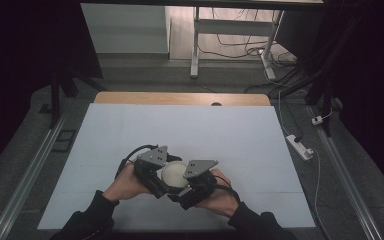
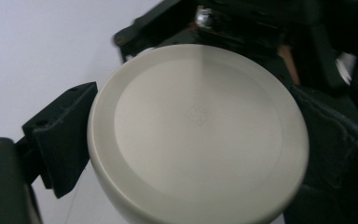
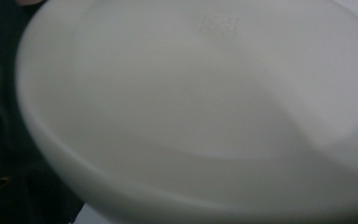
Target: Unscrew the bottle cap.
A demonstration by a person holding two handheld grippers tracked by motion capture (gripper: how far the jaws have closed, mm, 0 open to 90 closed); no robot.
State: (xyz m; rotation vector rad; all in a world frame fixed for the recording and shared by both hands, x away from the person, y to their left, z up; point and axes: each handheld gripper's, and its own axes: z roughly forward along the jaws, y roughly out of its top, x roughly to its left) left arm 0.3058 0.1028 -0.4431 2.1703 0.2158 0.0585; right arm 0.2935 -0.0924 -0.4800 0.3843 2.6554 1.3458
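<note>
Your left gripper (image 1: 166, 172) and right gripper (image 1: 190, 182) sit close together near the front edge of the white table (image 1: 230, 135), with a round cream-coloured lid (image 1: 174, 173) between them. In the left gripper view, one black jaw presses the lid's (image 2: 198, 135) rim on the left and the other lies against its right side, so that gripper is clamped on it. In the right gripper view the lid (image 3: 200, 107) sits very near the lens, blurred; I cannot tell whether your right jaws grip it or merely lie beside it.
</note>
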